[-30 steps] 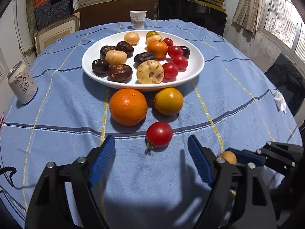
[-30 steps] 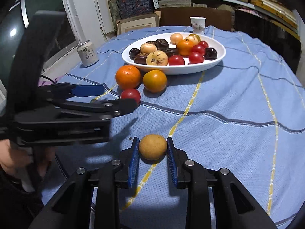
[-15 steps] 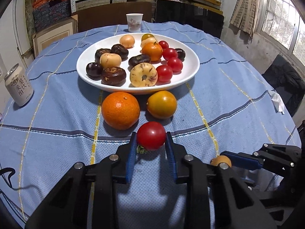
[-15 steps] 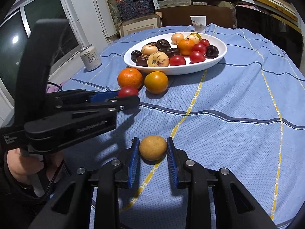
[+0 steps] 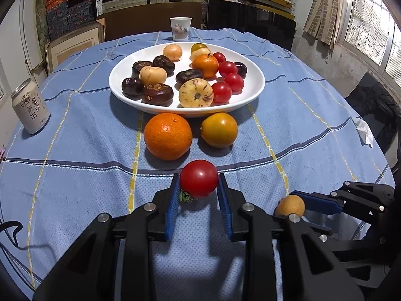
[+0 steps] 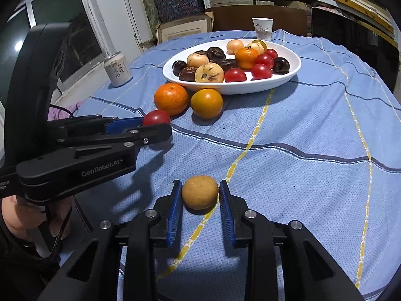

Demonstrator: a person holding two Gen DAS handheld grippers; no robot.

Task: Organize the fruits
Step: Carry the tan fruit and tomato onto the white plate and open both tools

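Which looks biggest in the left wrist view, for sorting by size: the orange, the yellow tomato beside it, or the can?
1. can
2. orange
3. yellow tomato
The can stands off to the side, so its rank is unsure.

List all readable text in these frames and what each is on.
"GenRobot.AI": side of the left gripper, right wrist view.
"梨" and "饮", among large Chinese characters: drink can; the rest, and its round logo, too blurred.
Red print: paper cup, too small to read.
White print at that gripper's rear edge: cut off.
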